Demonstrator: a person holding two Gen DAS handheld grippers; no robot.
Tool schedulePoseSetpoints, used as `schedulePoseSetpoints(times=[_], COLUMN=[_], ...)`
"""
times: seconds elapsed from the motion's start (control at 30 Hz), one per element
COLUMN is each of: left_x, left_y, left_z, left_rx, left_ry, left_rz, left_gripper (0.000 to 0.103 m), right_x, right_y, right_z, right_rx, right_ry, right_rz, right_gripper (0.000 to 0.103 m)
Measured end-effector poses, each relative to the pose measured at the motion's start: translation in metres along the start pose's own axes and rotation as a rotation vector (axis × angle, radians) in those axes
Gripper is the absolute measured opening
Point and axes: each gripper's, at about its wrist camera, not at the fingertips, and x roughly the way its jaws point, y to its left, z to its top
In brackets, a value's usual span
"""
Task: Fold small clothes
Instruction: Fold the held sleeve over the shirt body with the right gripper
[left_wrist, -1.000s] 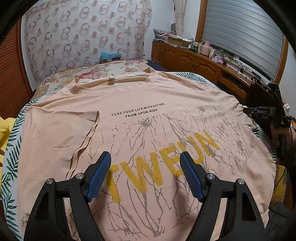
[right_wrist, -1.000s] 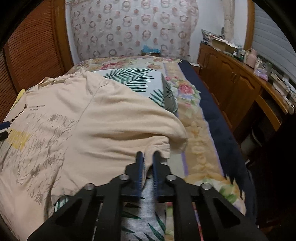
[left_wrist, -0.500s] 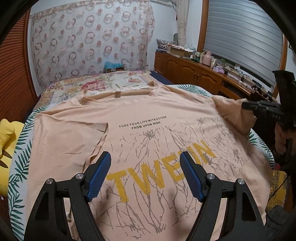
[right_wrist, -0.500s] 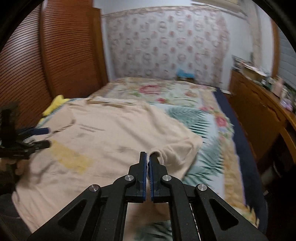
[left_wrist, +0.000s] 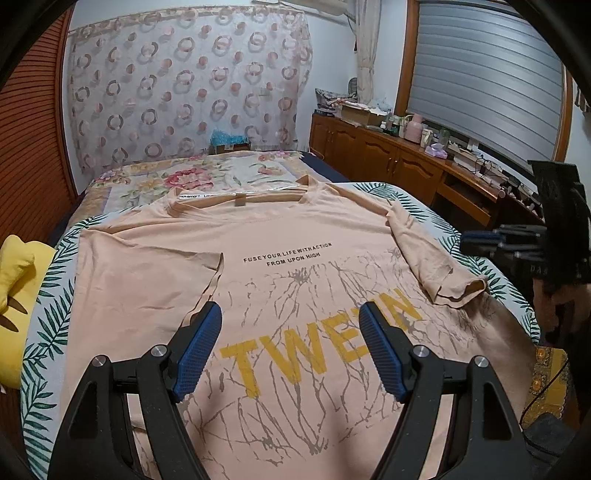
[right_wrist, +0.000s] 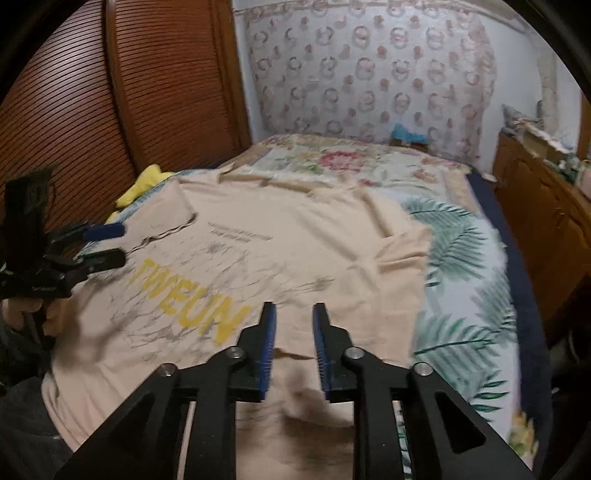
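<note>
Released since the earlier frame, we see the right sleeve (left_wrist: 439, 269) folded inward on the T-shirt (left_wrist: 280, 280); right gripper (right_wrist: 294, 314) parted, left gripper (left_wrist: 290, 325) wide apart above it; yellow cloth (left_wrist: 18, 269) leftward.

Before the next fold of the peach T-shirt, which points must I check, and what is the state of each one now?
1. Left sleeve folded in over the T-shirt front: ok.
2. Right sleeve folded in: ok, but its cuff lies rumpled.
3. Right claw free of cloth: ok, jaws apart, nothing between them.
4. Left claw ready to grasp: ok, wide open above the print.
5. Bottom hem flat and reachable: cannot tell, it is hidden below both views.
6. Shirt body smooth on the bed: ok on the front; the right edge is too blurred to judge.
</note>
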Motion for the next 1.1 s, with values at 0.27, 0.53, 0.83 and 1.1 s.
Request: schedulePoseSetpoints(times=[0.27, 0.53, 0.83, 1.1], left_x=[-0.003, -0.001, -0.002, -0.003], left_y=[-0.008, -0.008, -0.005, 0.005], left_z=[-0.001, -0.004, -0.007, -0.008], left_rx=[0.013, 0.016, 0.003, -0.023], left_ry=[-0.008, 0.006, 0.003, 0.001], left_rz=[-0.008, -0.012, -0.004, 0.009], left_gripper=[0.077, 0.077, 0.077, 0.077], right_x=[0.012, 0.047, 0.054, 0.076], right_y=[-0.033, -0.036, -0.017, 0.007], right_z=[-0.005, -0.005, 0.022, 0.069], right_rx=[0.053, 0.050, -0.067, -0.080], right_ry=[0.060, 0.149, 0.121, 0.071], right_rz=[-0.066, -0.052, 0.022, 0.114], right_gripper=[0.031, 0.030, 0.004, 0.003])
